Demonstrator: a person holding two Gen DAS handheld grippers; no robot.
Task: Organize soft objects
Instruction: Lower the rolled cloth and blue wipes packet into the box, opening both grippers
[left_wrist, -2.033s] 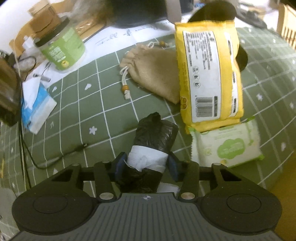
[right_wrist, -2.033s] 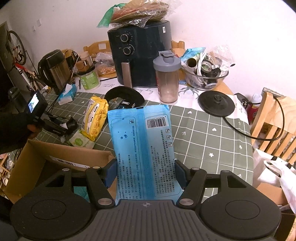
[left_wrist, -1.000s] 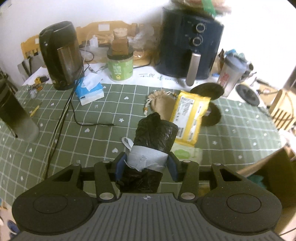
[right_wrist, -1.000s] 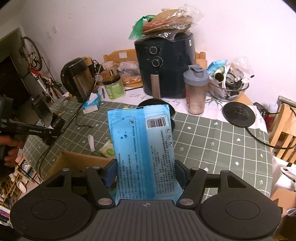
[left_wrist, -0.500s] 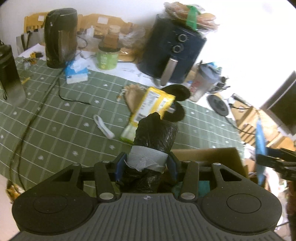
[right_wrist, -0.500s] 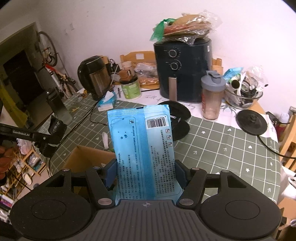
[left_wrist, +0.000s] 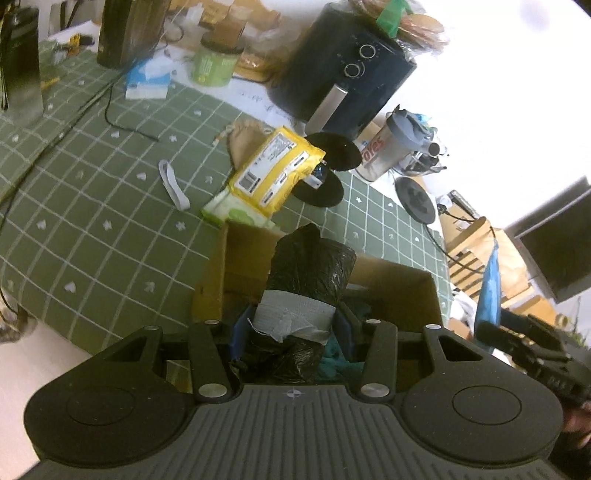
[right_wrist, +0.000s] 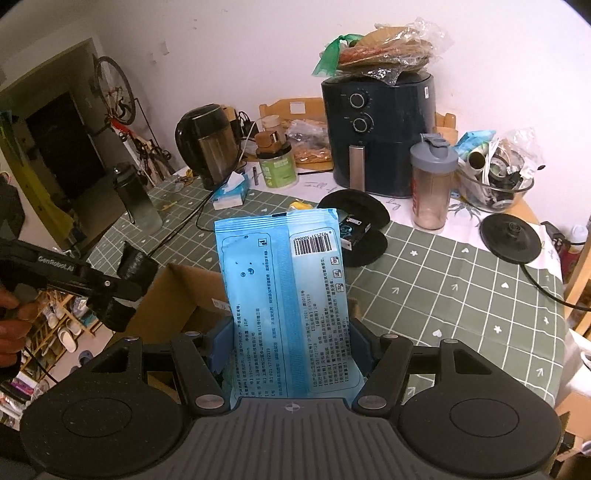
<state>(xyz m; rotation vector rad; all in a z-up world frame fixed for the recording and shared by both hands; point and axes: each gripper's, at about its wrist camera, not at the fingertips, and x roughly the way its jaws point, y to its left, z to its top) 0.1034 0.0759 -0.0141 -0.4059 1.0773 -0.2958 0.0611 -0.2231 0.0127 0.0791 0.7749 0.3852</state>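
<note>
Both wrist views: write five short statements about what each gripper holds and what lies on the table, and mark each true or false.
1. The left gripper is clamped on a black plastic roll with a grey band. True.
2. The right gripper is empty. False: it grips a blue packet standing upright between its fingers.
3. The yellow packet lies inside the cardboard box. False: it lies on the green checked tablecloth, beyond the box.
4. The yellow packet overlaps a green-and-white wipes pack. True.
5. The shaker bottle lies on its side. False: it stands upright beside the air fryer.
</note>
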